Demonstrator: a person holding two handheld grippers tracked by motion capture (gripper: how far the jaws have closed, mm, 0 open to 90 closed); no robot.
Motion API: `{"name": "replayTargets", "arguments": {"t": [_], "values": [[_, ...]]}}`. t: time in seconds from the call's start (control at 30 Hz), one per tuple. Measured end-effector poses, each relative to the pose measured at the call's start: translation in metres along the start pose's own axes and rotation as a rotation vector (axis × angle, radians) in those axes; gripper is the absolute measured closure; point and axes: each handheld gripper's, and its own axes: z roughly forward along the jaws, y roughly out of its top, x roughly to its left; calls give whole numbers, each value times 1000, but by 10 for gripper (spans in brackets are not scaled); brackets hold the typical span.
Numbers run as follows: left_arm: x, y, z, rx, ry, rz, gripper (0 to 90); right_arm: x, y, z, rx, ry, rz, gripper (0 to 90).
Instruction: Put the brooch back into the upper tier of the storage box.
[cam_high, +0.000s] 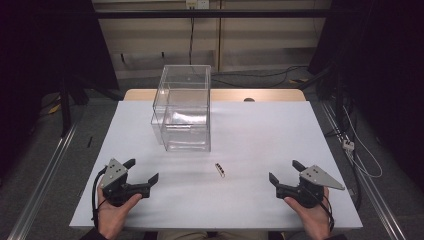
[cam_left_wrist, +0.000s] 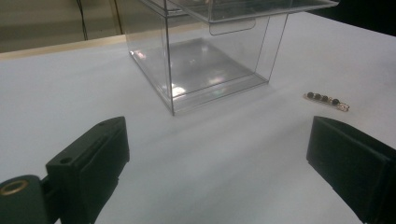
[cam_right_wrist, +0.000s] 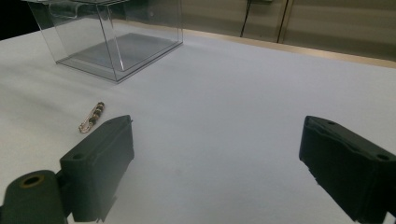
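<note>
A clear plastic box (cam_high: 182, 107) with a lid stands on the white table (cam_high: 260, 130), left of centre toward the far side; it appears also as the clear box (cam_left_wrist: 210, 56) and the clear box (cam_right_wrist: 112, 37). A small beaded pin (cam_high: 220, 170) lies in front of it, seen again as the pin (cam_left_wrist: 326, 101) and the pin (cam_right_wrist: 92, 117). My left gripper (cam_high: 143, 171) rests near the front left, open and empty. My right gripper (cam_high: 284, 170) sits near the front right, open and empty. Both point toward the table's middle, apart from the pin.
Cables (cam_high: 360, 150) trail on the floor to the right of the table. A metal rail (cam_high: 45, 175) runs along the floor at the left. A wooden strip (cam_high: 260, 95) edges the table's far side.
</note>
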Motion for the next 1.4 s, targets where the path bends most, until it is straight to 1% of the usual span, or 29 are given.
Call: {"name": "replayTargets", "arguments": {"t": [0.03, 0.13, 0.2, 0.23, 0.27, 0.33, 0.37, 0.4, 0.43, 0.5, 0.7, 0.73, 0.87, 0.9, 0.97, 1.0, 1.03, 1.17, 1.2, 1.27, 1.37, 1.4], "values": [[0, 0, 0, 6, 0, 2, 56, 0, 0, 0, 2, 0, -4, 95], [0, 0, 1, 4, -1, -5, 57, 0, 0, 1, 4, 11, 2, 93], [0, 0, 1, 9, -1, -4, 64, 0, 0, 1, 7, 16, 14, 89], [0, 0, 1, 8, 0, -10, 64, 0, 0, 2, 7, 17, 16, 86], [1, 0, 1, 6, 5, -8, 63, 0, 0, 2, 7, 21, 13, 78], [3, -1, 1, 21, 9, -12, 60, 3, 0, 5, 20, 23, 15, 72], [3, -1, 1, 21, 9, -12, 58, 3, 0, 5, 27, 28, 19, 72], [4, -1, 2, 29, 3, -26, 58, 5, 0, 6, 34, 39, 19, 72], [4, -1, 2, 30, 2, -26, 58, 6, 0, 7, 41, 42, 19, 73], [4, -1, 2, 30, 2, -23, 58, 6, 0, 7, 45, 53, 13, 73], [4, -1, 2, 36, 5, -23, 58, 8, 1, 8, 68, 55, 6, 73], [4, -1, 2, 44, 5, -18, 60, 9, 1, 8, 79, 61, -9, 73], [2, -1, 1, 48, 7, -10, 64, 11, 3, 8, 73, 71, -4, 73], [3, -1, 0, 48, 12, -20, 64, 11, 4, 9, 71, 74, -5, 73], [3, -1, 0, 41, 13, -22, 63, 11, 5, 10, 75, 83, 6, 73], [3, 0, 0, 43, 20, -13, 63, 12, 6, 11, 76, 86, 8, 72], [3, 1, -1, 41, 20, -13, 63, 13, 6, 12, 74, 94, 9, 72], [3, 1, 3, 49, 17, -20, 63, 16, 7, 17, 74, 117, 0, 72], [3, 2, 3, 57, 17, -11, 64, 17, 8, 18, 77, 123, -7, 72], [2, 1, 4, 54, 17, -10, 64, 18, 9, 19, 72, 131, -12, 72], [2, 1, 4, 54, 15, -10, 63, 19, 10, 20, 71, 131, -16, 71], [3, 1, 3, 57, 16, -6, 64, 21, 12, 23, 71, 132, -18, 66]]}}
